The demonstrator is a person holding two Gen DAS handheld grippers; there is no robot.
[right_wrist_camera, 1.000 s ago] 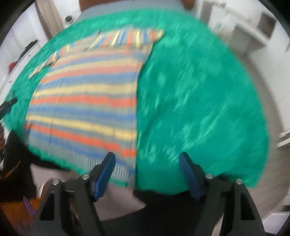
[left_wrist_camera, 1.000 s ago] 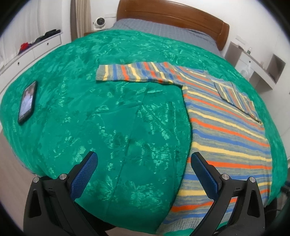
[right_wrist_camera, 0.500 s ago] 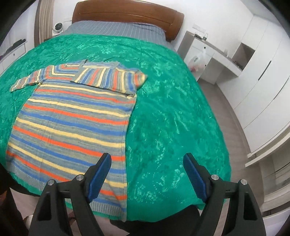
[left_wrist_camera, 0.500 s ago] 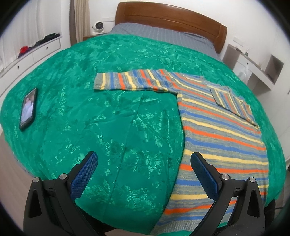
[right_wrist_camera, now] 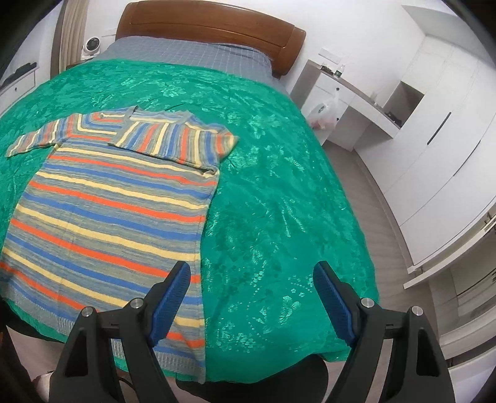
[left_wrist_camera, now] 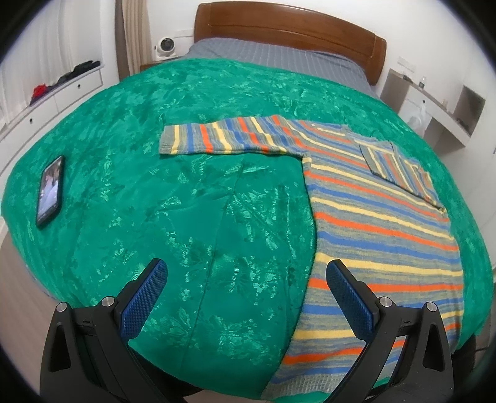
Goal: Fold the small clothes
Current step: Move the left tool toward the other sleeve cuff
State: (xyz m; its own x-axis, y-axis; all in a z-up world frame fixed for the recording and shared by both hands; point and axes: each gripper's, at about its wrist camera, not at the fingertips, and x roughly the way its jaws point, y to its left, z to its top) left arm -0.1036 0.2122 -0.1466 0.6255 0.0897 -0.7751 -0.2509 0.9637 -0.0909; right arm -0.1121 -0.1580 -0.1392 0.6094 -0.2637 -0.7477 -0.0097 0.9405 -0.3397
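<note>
Across both frames I count one striped sweater [left_wrist_camera: 381,229] [right_wrist_camera: 105,217], with my left gripper [left_wrist_camera: 245,294] and right gripper [right_wrist_camera: 249,297] gaping, holding nothing. Only the left view shows one phone [left_wrist_camera: 49,190] at middle left.

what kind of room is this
A bedroom, most likely: a bed with a wooden headboard and green bedspread, with white built-in wardrobes alongside. A striped sweater lies on it.
</note>
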